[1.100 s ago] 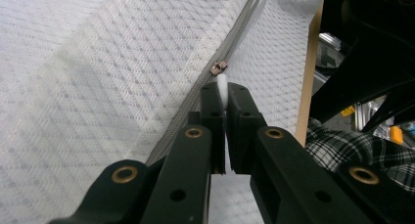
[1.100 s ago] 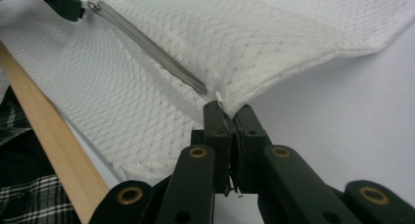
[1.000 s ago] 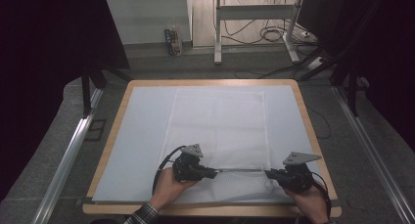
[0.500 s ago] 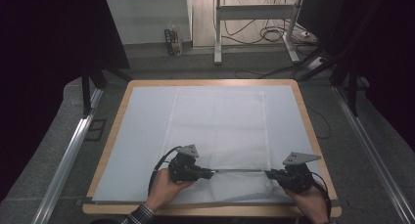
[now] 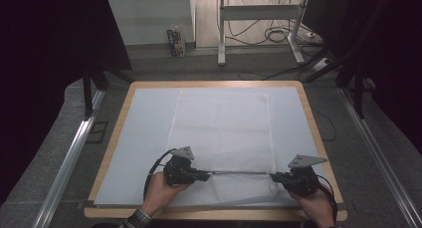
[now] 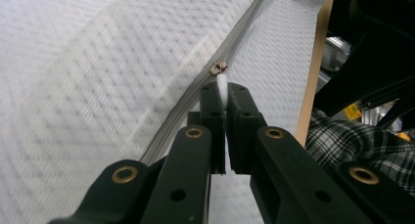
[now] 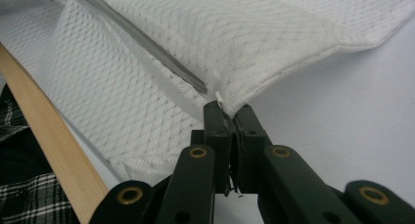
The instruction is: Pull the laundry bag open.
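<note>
Zipper [image 5: 239, 172] of mesh laundry bag [image 5: 221, 128] looks mostly undone; left gripper [image 6: 224, 94] pinches white pull tab [image 6: 222, 83], right gripper [image 7: 229, 114] clamps bag's corner, approx. ready for pulling.

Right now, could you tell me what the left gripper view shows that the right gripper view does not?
Left gripper view alone: the metal zipper slider on the grey zipper, just past the left gripper, whose jaws pinch a white tab. Right gripper view alone: the zipper's closed end and the bag's corner, pinched by the right gripper. Both show the white mesh bag, the table's wooden edge and a plaid sleeve.
</note>
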`<act>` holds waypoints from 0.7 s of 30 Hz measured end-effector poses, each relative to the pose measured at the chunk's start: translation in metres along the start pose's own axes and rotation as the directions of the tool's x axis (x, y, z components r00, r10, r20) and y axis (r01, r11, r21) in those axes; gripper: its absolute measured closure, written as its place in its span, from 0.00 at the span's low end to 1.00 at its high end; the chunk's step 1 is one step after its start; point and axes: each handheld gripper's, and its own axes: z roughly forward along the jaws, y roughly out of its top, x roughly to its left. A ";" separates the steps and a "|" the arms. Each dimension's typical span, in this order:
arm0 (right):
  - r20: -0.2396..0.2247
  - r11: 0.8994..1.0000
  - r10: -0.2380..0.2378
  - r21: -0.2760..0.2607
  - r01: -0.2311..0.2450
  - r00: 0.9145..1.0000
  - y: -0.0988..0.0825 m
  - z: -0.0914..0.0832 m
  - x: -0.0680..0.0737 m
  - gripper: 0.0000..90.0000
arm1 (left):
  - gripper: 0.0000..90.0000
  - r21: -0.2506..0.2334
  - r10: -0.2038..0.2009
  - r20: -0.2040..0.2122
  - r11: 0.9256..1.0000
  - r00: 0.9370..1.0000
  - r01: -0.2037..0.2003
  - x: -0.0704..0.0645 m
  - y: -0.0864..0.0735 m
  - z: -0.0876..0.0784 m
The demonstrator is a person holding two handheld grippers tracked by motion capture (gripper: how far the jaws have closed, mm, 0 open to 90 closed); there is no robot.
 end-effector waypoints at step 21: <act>0.012 1.000 -0.005 0.005 0.005 1.000 -0.001 0.000 0.000 0.95 | 0.98 -0.031 -0.048 -0.033 0.998 0.998 0.047 0.004 -0.022 -0.026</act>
